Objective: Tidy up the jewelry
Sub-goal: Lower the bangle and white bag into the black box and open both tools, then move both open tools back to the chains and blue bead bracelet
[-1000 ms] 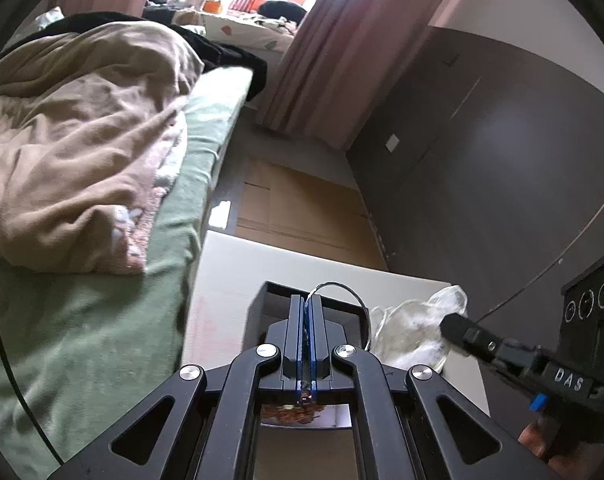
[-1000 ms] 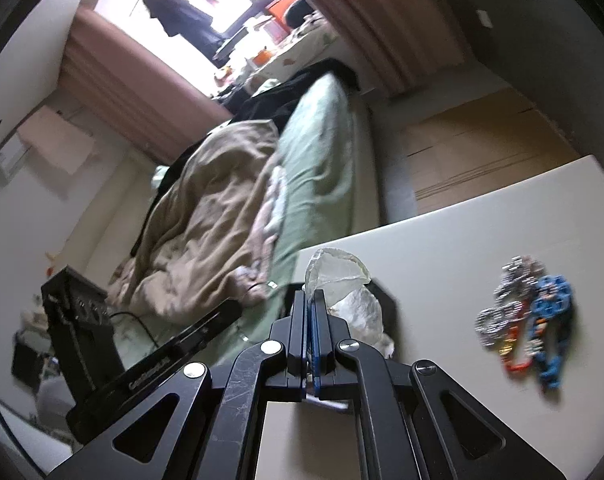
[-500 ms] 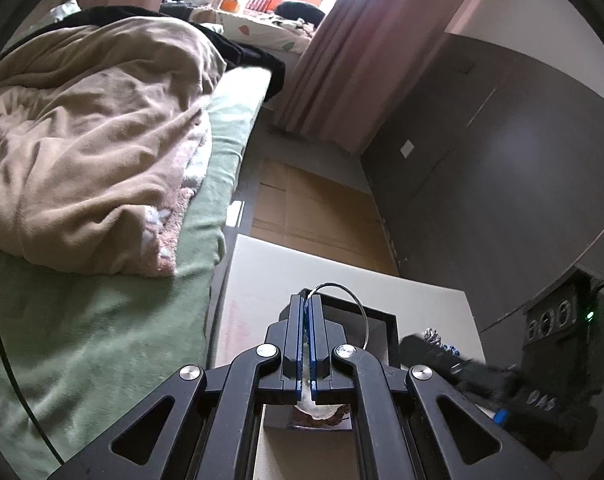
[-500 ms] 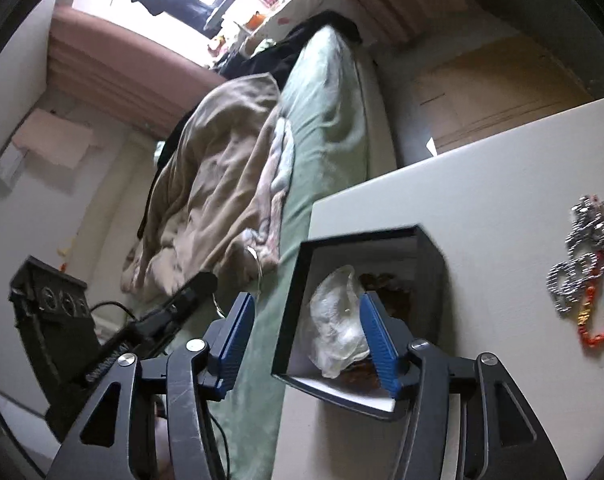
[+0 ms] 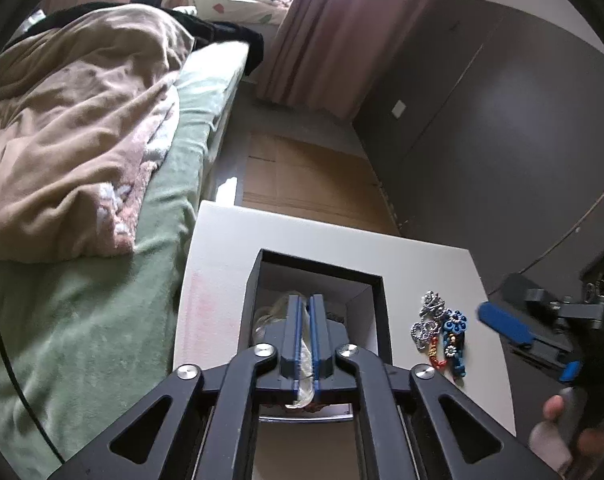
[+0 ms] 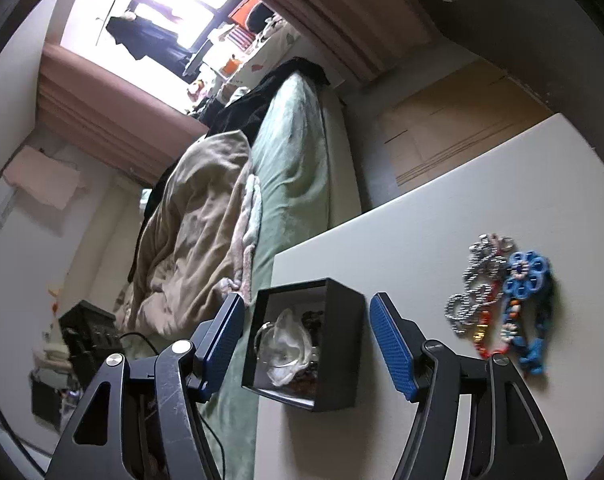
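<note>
A black open box (image 5: 376, 312) (image 6: 342, 344) with a white lining stands on the white table (image 5: 293, 232) (image 6: 442, 220). Inside lie a clear plastic bag (image 6: 285, 344) and dark jewelry. My left gripper (image 5: 306, 308) hovers over the box, its jaws nearly closed with a thin gap and nothing in them; the bag (image 5: 302, 388) shows below, between the fingers. My right gripper (image 6: 306, 336) is open and empty, its blue pads (image 6: 390, 344) on either side of the box. A pile of silver, blue and red-beaded jewelry (image 5: 442, 332) (image 6: 502, 300) lies on the table right of the box.
A bed with green sheet (image 5: 81, 320) and beige blanket (image 5: 73, 128) lies left of the table. Flat cardboard (image 5: 310, 176) lies on the floor beyond. A dark wardrobe wall (image 5: 502, 120) is at right. The right gripper's body (image 5: 542, 332) shows at the table's right edge.
The right gripper opened and let the plastic bag drop into the box, then drew back. The left gripper let go of the thin wire bangle and now hangs over the box.
</note>
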